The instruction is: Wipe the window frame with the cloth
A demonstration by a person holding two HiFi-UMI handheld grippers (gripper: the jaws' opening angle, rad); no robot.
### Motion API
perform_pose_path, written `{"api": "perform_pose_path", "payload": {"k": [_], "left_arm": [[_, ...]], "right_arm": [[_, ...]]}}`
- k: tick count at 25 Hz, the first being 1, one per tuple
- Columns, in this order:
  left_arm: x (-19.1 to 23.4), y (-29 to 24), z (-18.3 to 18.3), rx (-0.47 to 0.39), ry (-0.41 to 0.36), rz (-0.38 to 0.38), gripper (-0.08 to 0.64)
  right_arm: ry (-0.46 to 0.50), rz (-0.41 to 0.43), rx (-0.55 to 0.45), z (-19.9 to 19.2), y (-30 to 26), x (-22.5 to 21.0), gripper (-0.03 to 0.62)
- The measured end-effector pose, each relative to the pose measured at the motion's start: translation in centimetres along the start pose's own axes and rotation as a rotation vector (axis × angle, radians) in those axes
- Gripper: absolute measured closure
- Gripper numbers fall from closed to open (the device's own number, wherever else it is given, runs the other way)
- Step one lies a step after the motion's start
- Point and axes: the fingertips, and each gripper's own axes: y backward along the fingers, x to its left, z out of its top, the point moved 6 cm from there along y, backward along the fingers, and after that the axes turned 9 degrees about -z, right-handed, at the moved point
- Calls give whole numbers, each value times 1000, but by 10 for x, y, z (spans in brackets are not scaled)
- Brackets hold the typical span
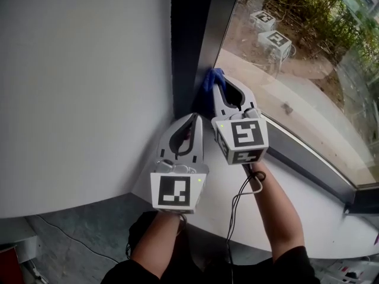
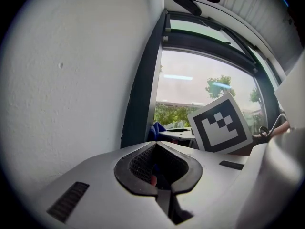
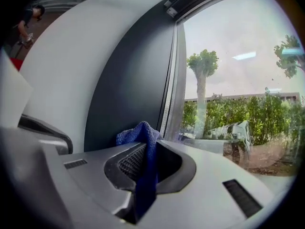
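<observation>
The right gripper (image 1: 217, 83) was up in the corner, jaws clamped tight on the blue cloth (image 3: 143, 140). The cloth's bunched end poked out past the tips, right at the foot of the dark window frame (image 1: 185, 40), where the upright met the sill. The left gripper (image 1: 193, 120) sat just beside it and lower, near the white wall (image 1: 83, 87). Its jaws were drawn together with nothing between them.

The risk was in the grip. Only a narrow fold of cloth ran through the jaws, and a hard drag along the frame could likely have pulled it free. The wad beyond the tips looked small too, so too steep an angle might have put bare jaw tips on the frame or the glass (image 1: 296, 58) and scraped them. With the two grippers so close, a broad stroke could also have knocked them together.

As for direction, the cloth lay along the seam of the jaws, its long axis following the gripper and its free end aimed at the frame. The frame's upright itself ran vertically, so a stroke would probably have followed it upward.
</observation>
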Motion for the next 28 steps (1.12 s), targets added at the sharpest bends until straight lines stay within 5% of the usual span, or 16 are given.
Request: {"api": "perform_pose_path", "payload": {"k": [18, 28], "left_arm": [[-12, -18, -17, 80, -30, -40, 555], [-21, -23, -23, 105, -39, -66, 555]], "right_arm": [[225, 222, 260, -30, 4, 11, 569], [199, 262, 273, -34, 12, 3, 569]]}}
